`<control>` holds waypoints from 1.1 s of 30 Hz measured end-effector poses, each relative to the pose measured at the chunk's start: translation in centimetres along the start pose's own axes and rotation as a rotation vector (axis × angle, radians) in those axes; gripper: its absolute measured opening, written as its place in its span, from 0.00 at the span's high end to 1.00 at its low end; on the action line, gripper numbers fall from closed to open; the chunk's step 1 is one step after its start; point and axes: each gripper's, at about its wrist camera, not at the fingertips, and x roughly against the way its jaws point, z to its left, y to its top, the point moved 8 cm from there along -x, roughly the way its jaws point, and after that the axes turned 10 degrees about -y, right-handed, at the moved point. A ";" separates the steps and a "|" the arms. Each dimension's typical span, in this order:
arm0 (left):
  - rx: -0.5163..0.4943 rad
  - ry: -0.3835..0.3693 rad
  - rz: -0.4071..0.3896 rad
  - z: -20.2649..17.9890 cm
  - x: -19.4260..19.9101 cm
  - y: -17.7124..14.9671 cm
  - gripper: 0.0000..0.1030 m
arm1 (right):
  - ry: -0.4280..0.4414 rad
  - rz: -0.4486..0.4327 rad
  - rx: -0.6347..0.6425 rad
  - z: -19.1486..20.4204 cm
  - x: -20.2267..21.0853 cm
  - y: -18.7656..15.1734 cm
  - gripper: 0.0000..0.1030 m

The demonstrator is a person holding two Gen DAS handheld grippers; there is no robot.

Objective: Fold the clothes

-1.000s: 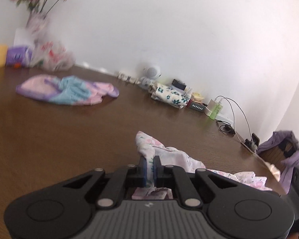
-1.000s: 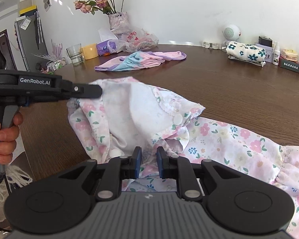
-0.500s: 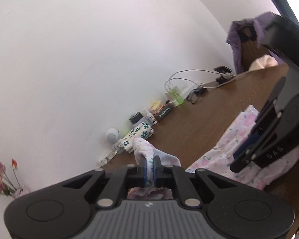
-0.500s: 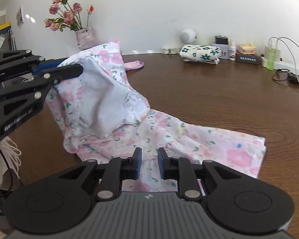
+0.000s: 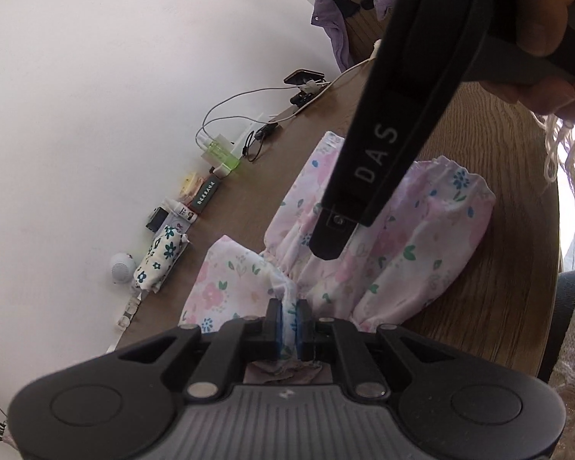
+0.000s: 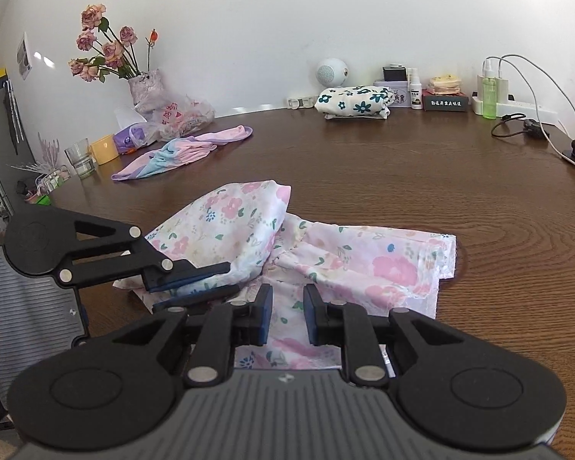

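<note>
A pink floral garment lies on the brown table in front of me. My left gripper is shut on a fold of this garment and holds it low over the rest of the cloth. It shows in the right wrist view at the left, its fingers clamping the cloth. My right gripper is open and empty, just above the garment's near edge. In the left wrist view its black body hangs over the garment.
A pink and blue garment lies at the back left. A folded white floral cloth sits by the wall. A vase of flowers, a glass, a yellow cup, bottles, boxes and charger cables line the back edge.
My left gripper has carried the garment's fold over and down onto the rest of the cloth. The garment now lies lower and flatter. My right gripper has stayed open.
</note>
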 end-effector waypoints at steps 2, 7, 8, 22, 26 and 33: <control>0.002 -0.003 0.003 0.1 0.0 -0.1 0.91 | 0.022 -0.031 0.010 0.4 0.5 0.7 0.82; 0.023 -0.012 -0.009 0.1 0.5 0.0 0.83 | 0.094 -0.103 0.125 3.2 0.4 4.0 0.83; 0.037 -0.019 -0.018 0.2 0.8 -0.1 0.78 | 0.106 -0.097 0.145 3.6 -0.1 4.4 0.84; 0.533 -0.192 -0.216 6.6 6.7 -2.5 0.53 | 0.064 0.024 0.241 3.4 -4.1 3.4 0.86; 0.700 -0.248 -0.255 8.2 6.0 -2.5 0.70 | 0.079 -0.027 0.214 3.0 -2.8 5.1 0.86; 0.678 -0.277 -0.149 5.8 3.8 -2.9 0.95 | 0.076 0.012 0.225 2.9 -5.2 5.8 0.86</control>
